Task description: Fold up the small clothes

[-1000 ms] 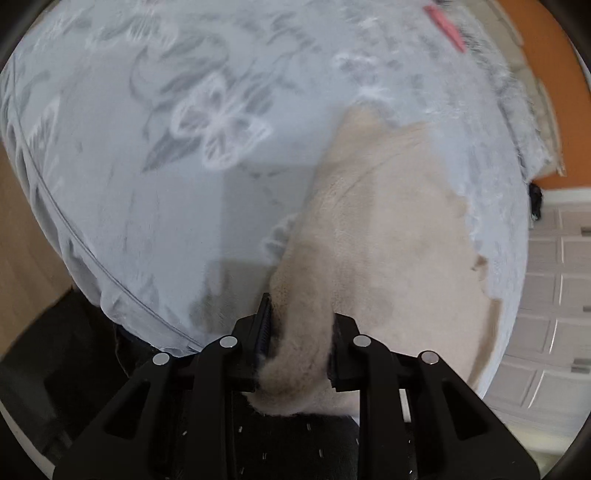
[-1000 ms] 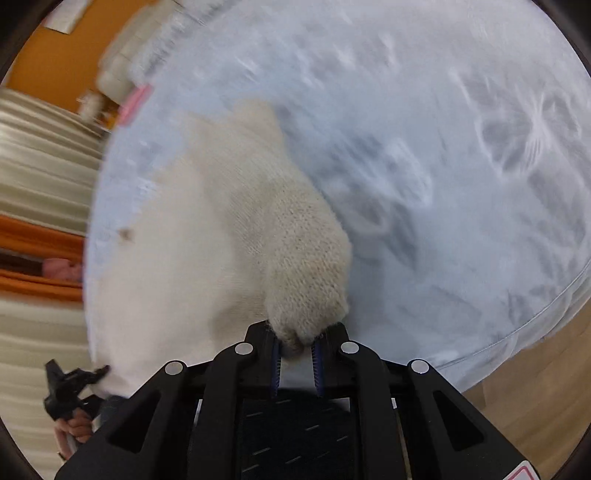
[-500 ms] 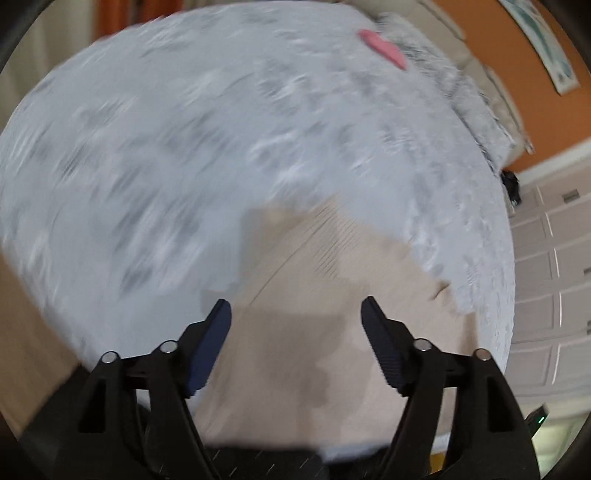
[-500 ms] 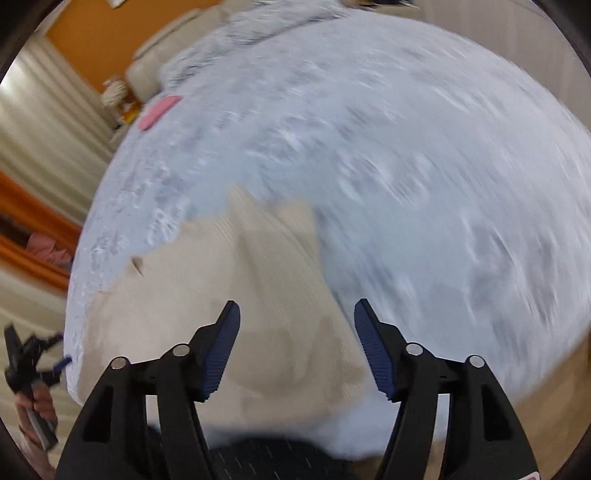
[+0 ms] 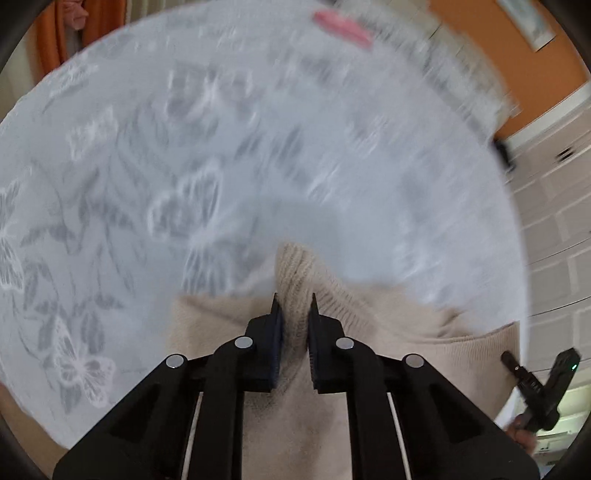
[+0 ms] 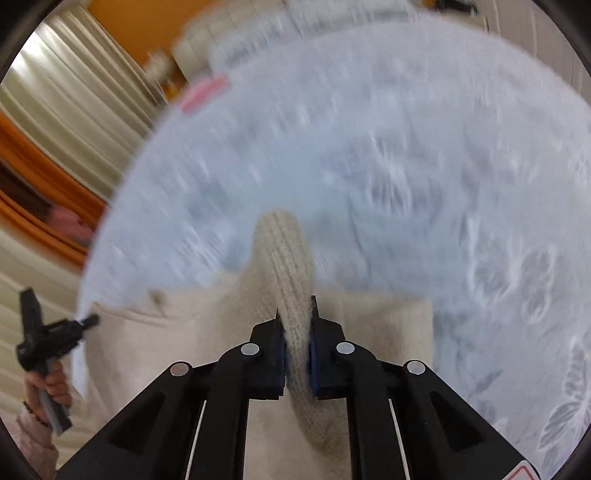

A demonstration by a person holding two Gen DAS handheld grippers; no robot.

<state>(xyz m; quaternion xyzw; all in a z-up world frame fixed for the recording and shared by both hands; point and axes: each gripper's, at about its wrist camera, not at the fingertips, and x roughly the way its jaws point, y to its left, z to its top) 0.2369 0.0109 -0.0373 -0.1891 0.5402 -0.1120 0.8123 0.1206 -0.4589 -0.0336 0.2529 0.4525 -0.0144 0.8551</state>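
Note:
A cream knit sweater (image 5: pixel 388 332) lies on a pale grey bedspread with butterfly print (image 5: pixel 184 166). My left gripper (image 5: pixel 294 301) is shut on a ribbed fold of the sweater, which sticks up between the fingers. In the right wrist view the sweater (image 6: pixel 369 325) lies at the near edge of the bedspread (image 6: pixel 369 147), and my right gripper (image 6: pixel 295 306) is shut on another ribbed fold of it. Each view shows the other gripper at its edge: the right one (image 5: pixel 543 384) and the left one (image 6: pixel 48 339), held by a hand.
A pink item (image 5: pixel 343 27) lies at the far side of the bed, also in the right wrist view (image 6: pixel 203 92). Orange wall (image 5: pixel 517 55), white panelled doors (image 5: pixel 554 221), orange and cream curtains (image 6: pixel 55 129) surround the bed. Both views are motion-blurred.
Both grippers let go of the sweater and opened half a second ago. Now both have closed again on ribbed folds of the sweater, nearer its upper edge.

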